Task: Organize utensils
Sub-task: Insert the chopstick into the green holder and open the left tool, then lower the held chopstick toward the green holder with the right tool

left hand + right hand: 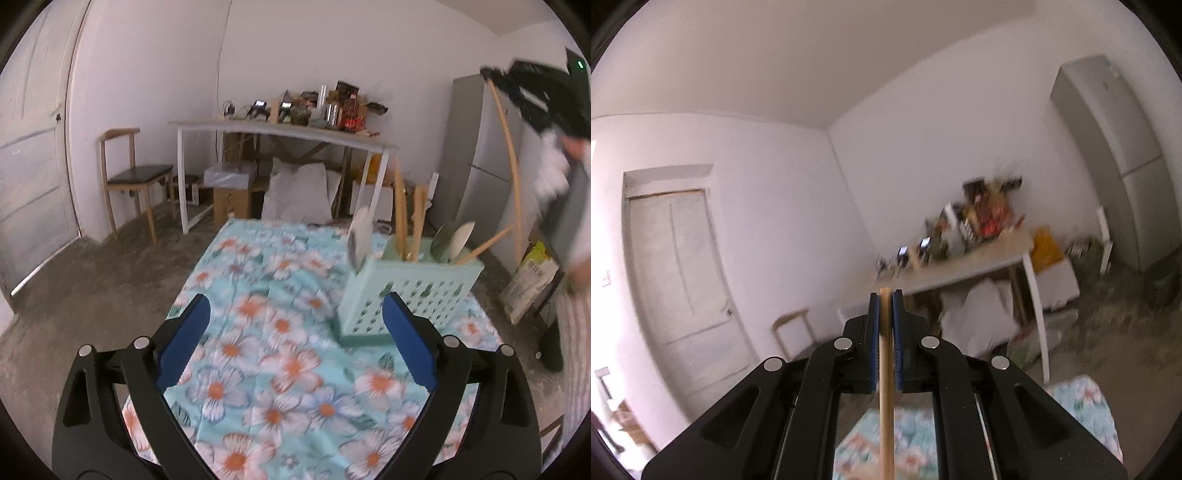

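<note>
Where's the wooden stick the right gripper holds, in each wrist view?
Left wrist view: wooden stick at upper right, a long curved line hanging from the right gripper, above the green utensil basket.
Right wrist view: stick at bottom centre, clamped between the blue fingers, running down out of frame.
Shared landmark: the cluttered white table against the far wall.
</note>
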Tool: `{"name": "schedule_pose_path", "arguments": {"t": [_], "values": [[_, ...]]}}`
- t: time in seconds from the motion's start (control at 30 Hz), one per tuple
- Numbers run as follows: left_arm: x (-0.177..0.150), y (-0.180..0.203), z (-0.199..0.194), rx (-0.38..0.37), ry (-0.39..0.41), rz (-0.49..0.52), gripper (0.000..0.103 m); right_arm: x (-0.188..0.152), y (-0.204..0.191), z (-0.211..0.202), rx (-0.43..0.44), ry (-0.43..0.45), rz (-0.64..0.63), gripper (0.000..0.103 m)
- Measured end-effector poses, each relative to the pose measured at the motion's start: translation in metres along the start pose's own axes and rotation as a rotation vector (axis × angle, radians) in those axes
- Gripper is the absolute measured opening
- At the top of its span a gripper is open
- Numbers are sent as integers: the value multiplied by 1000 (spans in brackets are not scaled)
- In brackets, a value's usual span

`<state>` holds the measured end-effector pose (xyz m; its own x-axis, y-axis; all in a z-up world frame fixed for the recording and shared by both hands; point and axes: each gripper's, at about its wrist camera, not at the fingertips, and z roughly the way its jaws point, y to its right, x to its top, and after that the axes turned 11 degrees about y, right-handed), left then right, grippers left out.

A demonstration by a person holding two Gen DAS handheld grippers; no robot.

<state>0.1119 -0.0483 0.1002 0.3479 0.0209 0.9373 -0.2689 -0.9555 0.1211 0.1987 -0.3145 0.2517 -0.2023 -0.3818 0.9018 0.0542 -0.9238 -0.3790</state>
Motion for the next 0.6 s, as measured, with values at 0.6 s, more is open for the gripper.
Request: {"name": "schedule_pose_path", "arguments": {"t": [0.6], "values": [[-23, -26, 29, 35, -78, -26, 91, -44, -4, 47, -154, 125, -129, 7]]}}
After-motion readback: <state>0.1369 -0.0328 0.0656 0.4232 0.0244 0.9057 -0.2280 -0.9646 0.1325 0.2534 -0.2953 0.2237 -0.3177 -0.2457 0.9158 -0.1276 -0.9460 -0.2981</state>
